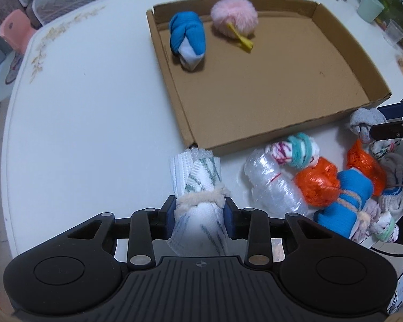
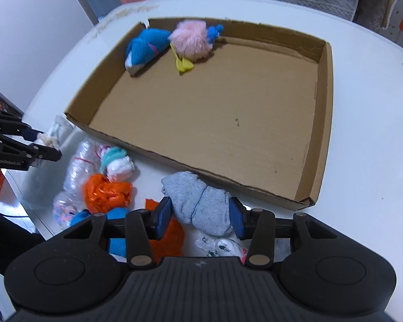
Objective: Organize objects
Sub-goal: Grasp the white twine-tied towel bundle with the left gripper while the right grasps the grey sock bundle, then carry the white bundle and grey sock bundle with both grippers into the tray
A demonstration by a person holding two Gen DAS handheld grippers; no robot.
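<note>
Left wrist view. The left gripper [image 1: 200, 213] is clamped on a white roll [image 1: 197, 185] with green streaks, tied with a cream cord. The roll's long axis runs along the fingers, its far end pointing at the near corner of the box [image 1: 184, 112] at frame centre. The box lies on the white table [image 1: 94, 107]. In the box's upper left corner are a blue sock bundle [image 1: 188, 39], long axis running from upper left to lower right, and a pink pompom [image 1: 233, 17] with a yellow clip [image 1: 243, 40]. At lower right lies a pile: bubble wrap [image 1: 271, 182], an orange bag [image 1: 315, 183], a blue roll [image 1: 344, 201]. This view alone shows a green cup [image 1: 369, 6] at upper right. The right gripper [image 1: 389, 122] enters at the right edge beside a grey bundle [image 1: 365, 119].

Right wrist view. The right gripper [image 2: 200, 214] has its pads against both sides of the grey bundle [image 2: 201, 204], which lies near the box's [image 2: 174, 161] near wall. The bundle's long axis runs from upper left to lower right. Only here is a small blue piece [image 2: 215, 30] visible behind the pompom [image 2: 192, 40]. The left gripper [image 2: 49, 145] shows at the left edge, holding the roll, mostly hidden.
</note>
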